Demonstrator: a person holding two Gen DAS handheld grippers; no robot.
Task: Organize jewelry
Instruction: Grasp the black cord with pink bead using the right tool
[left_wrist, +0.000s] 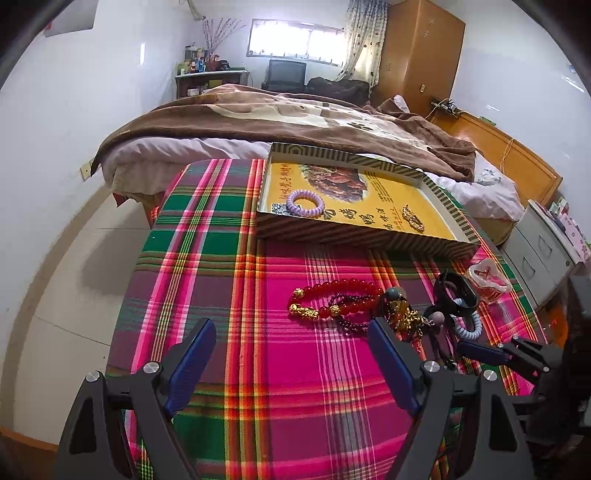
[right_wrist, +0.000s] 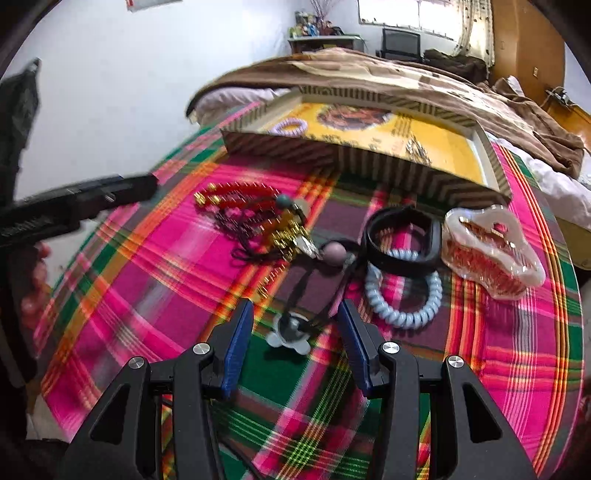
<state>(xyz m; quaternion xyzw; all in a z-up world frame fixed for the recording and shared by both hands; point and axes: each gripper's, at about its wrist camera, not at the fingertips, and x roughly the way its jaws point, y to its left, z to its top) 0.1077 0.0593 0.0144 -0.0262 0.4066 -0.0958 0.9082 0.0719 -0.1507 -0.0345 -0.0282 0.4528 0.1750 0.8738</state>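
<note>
Jewelry pile (right_wrist: 280, 225) sits on my plaid cloth (right_wrist: 155, 280), near the box (left_wrist: 369, 236). Right gripper (right_wrist: 295, 321) straddles a black cord (right_wrist: 306, 291), jaws apart, probably not gripping; left gripper (left_wrist: 291, 339) released. Next I close and lift. Box print unreadable

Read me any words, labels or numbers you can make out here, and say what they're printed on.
Yellow box liner, large black characters along the near edge: Chinese brush lettering, cut off and skewed by the lens, not reliably readable.
Same liner, red line along the top by the food photo: too small to read.
Same liner, QR code in the near left corner: a code, no readable words.
Nothing else legible.
</note>
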